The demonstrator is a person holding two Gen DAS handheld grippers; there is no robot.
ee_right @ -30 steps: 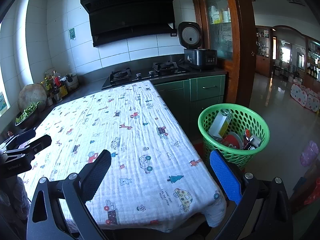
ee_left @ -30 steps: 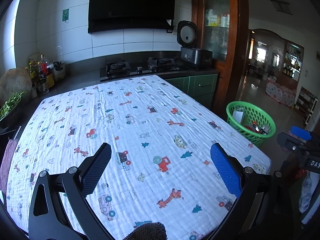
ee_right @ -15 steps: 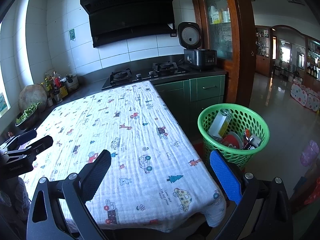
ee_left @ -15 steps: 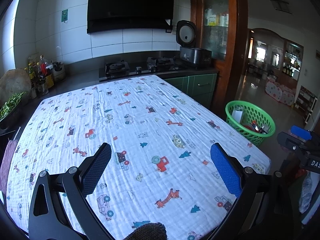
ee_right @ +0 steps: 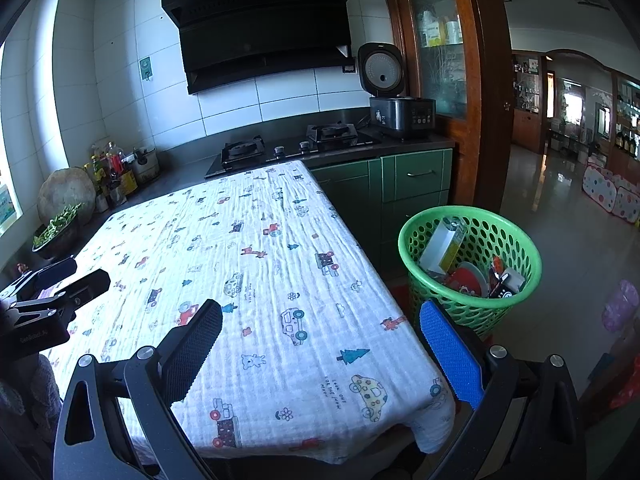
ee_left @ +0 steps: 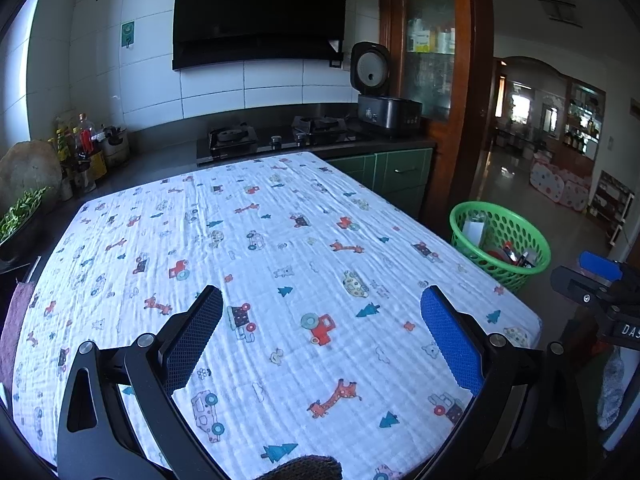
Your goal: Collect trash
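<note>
A green perforated basket [ee_right: 472, 264] stands on the floor right of the table and holds several pieces of trash, among them a white and yellow carton [ee_right: 442, 246] and red packaging [ee_right: 466, 280]. It also shows in the left wrist view [ee_left: 500, 244]. My left gripper [ee_left: 322, 330] is open and empty above the table's near end. My right gripper [ee_right: 320, 344] is open and empty above the table's near right corner, beside the basket. No loose trash shows on the cloth.
The table carries a white cloth [ee_left: 260, 264] printed with cartoon cars and giraffes. A stove [ee_right: 292, 146] and a rice cooker [ee_right: 396, 96] sit on the back counter. Bottles [ee_right: 110, 168] and a bowl of greens [ee_right: 56, 228] stand at the left.
</note>
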